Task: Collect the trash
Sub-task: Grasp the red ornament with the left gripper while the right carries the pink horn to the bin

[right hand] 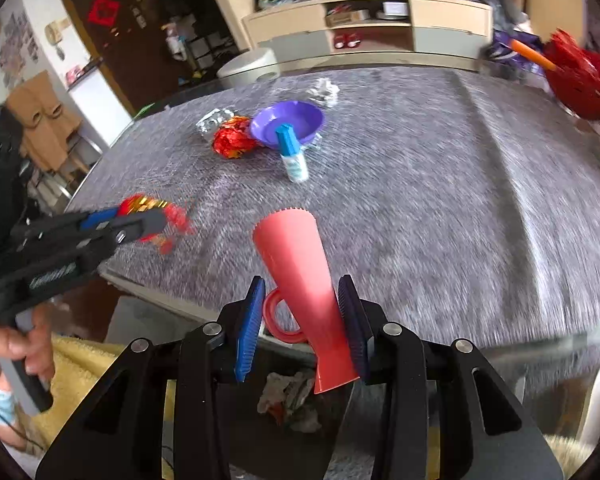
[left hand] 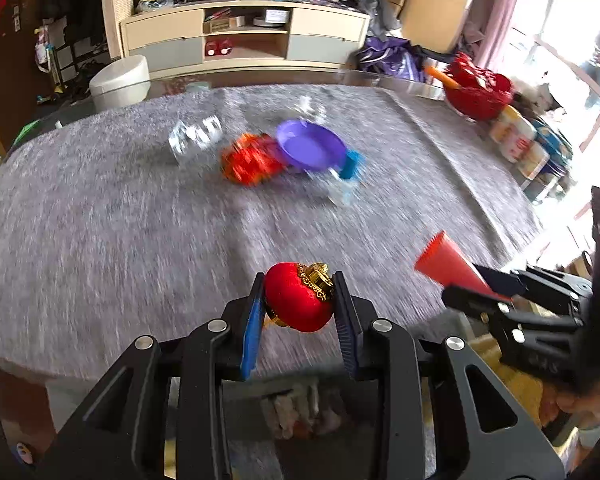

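Left wrist view: the left gripper (left hand: 298, 306) clamps a red lantern ornament (left hand: 298, 302) with gold trim above the near edge of the grey table cloth (left hand: 100, 220). The right gripper (right hand: 300, 320) pinches a pink flared tube (right hand: 300, 280). Motion blur leaves no writing legible.

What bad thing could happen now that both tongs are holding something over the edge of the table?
The left tongs pinch the round red lantern ornament on its curved sides, so it might squirt out and roll away. The right tongs hold the long pink cone near its narrow end, so the wide end might tip it loose. The bin with crumpled trash shows only partly below the table edge, so a drop might miss it.
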### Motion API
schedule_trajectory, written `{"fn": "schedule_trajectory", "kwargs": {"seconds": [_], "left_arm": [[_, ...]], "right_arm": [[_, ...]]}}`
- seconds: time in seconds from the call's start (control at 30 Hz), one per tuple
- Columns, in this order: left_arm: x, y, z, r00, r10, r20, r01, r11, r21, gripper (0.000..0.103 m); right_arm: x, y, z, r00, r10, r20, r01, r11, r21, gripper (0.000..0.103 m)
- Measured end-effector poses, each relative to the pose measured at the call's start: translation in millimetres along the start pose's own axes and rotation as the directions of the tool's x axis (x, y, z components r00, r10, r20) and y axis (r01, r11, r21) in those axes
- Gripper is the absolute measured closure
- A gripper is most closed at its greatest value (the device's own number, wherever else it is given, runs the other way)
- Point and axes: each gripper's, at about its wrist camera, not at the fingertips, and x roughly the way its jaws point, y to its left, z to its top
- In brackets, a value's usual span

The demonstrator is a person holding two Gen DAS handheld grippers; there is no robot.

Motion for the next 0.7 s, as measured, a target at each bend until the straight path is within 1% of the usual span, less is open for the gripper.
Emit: {"fn": "schedule_trajectory", "kwargs": {"seconds": [0.07, 0.2, 0.37, 0.53, 0.7], "left_arm": [[-3, -5, -16, 1.000, -0.011, -0.012, 0.011, 1.000, 0.002, 0.072], [-2, -16, -56, 0.998, -0.021, -0.059, 0.021, 1.000, 0.004, 0.072], [-2, -21, -98, 0.997, -0.014, -0.077, 0.013, 1.000, -0.005, 0.072], [5, -17, -130, 0.995, -0.004, -0.098, 0.001, 0.999, -0.035, 0.072], [16, -15, -156, 0.992, 0.009, -0.125, -0.014, 0.999, -0.039, 0.072]], "right_arm": [[-3, 0, -11, 1.000, -0.003, 0.006, 0.003, 1.000, 0.028, 0.064], [-4, -1, -39, 1.000, -0.002, -0.001, 0.002, 0.997, 0.080, 0.064], [-5, 0, -70, 1.000, -0.016, -0.014, 0.017, 0.996, 0.089, 0.064], [1, 0, -98, 0.998, -0.052, -0.022, 0.054, 0.994, 0.093, 0.064], [12, -4, -121, 0.997, -0.065, -0.043, 0.069, 0.992, 0.107, 0.064]]}}
